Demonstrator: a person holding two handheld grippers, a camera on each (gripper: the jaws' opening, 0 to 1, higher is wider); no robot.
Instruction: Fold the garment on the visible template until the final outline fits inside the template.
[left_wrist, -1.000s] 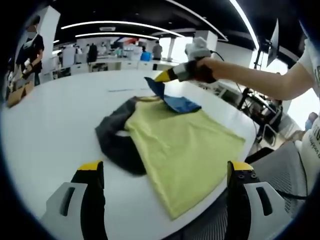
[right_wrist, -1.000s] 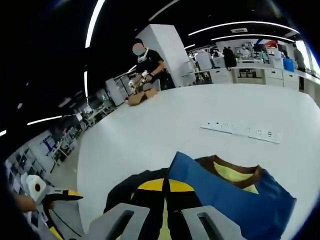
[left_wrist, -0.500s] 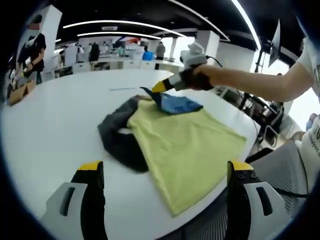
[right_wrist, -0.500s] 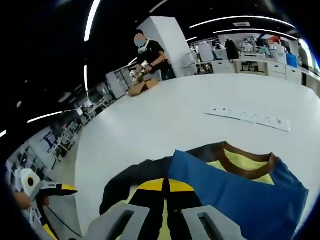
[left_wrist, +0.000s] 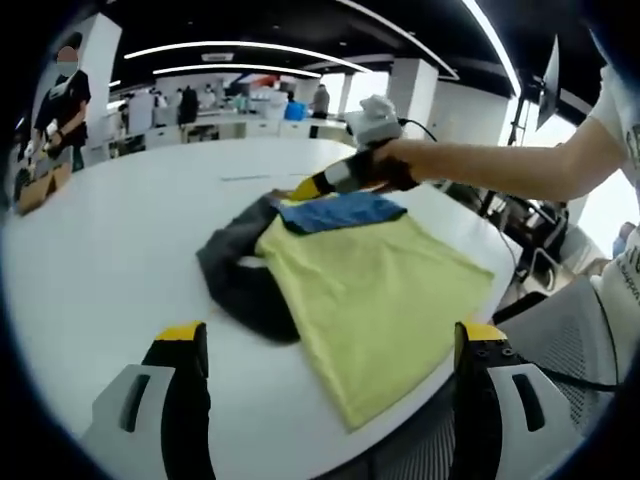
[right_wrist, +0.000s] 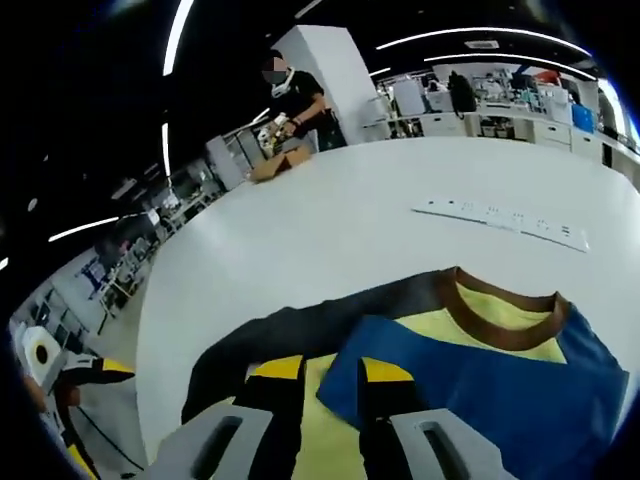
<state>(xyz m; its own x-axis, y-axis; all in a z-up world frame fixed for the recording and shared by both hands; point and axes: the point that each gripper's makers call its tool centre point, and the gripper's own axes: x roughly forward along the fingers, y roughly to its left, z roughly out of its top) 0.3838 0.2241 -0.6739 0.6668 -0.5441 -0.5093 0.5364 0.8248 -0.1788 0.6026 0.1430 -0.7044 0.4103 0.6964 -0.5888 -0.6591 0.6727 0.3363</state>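
Observation:
The garment lies on the white table (left_wrist: 110, 250): a yellow-green body (left_wrist: 380, 290), a dark grey sleeve (left_wrist: 235, 280) spread to its left, and a blue sleeve (left_wrist: 335, 211) folded flat over the chest by the brown collar (right_wrist: 500, 310). My right gripper (left_wrist: 312, 187), held in a hand, rests low at the blue sleeve's edge. Its jaws (right_wrist: 330, 375) stand apart, with the blue sleeve (right_wrist: 480, 380) lying slack between them. My left gripper (left_wrist: 330, 345) hovers wide open over the table's near edge, short of the garment's hem.
A white strip (right_wrist: 500, 218) lies on the table beyond the collar. A person stands at a cardboard box (right_wrist: 278, 165) on the far edge. A grey mesh chair (left_wrist: 565, 350) sits beside the table's near right edge.
The right gripper lowered the blue sleeve onto the yellow-green chest, and its jaws, shut on the sleeve before, have spread apart. The left gripper stayed still.

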